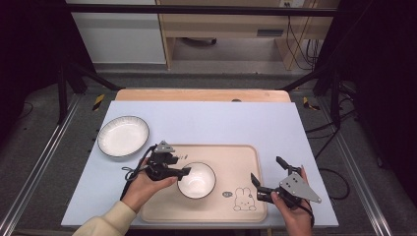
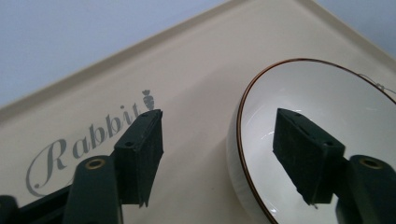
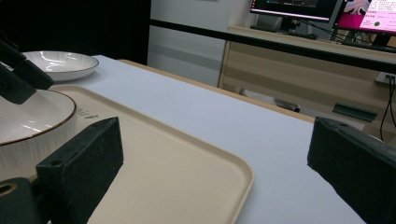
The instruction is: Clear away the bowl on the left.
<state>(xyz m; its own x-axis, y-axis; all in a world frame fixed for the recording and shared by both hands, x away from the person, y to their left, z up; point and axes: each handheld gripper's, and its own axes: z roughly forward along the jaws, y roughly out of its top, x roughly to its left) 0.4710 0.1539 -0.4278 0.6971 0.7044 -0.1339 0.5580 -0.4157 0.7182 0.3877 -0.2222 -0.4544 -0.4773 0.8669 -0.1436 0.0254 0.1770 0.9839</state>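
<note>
A small white bowl with a dark rim [image 1: 196,180] [image 2: 327,93] stands upright on a beige tray [image 1: 236,157] [image 2: 210,70]. My left gripper [image 1: 186,164] [image 2: 222,149] straddles the bowl's left rim. One pad [image 2: 303,158] hangs inside the bowl and the other is outside over the tray, and neither presses the rim, so it is open. My right gripper [image 1: 266,168] [image 3: 215,154] is wide open over the tray's right edge [image 3: 187,177] with nothing between its jaws. In the right gripper view the bowl [image 3: 28,116] sits at the left.
A wider white plate [image 1: 123,135] [image 3: 60,63] rests on the pale blue mat [image 1: 206,118] left of and behind the tray. The tray carries "Rabbit" lettering [image 2: 84,144] and a rabbit drawing [image 1: 244,199]. Beyond the table stand a desk and metal frame bars.
</note>
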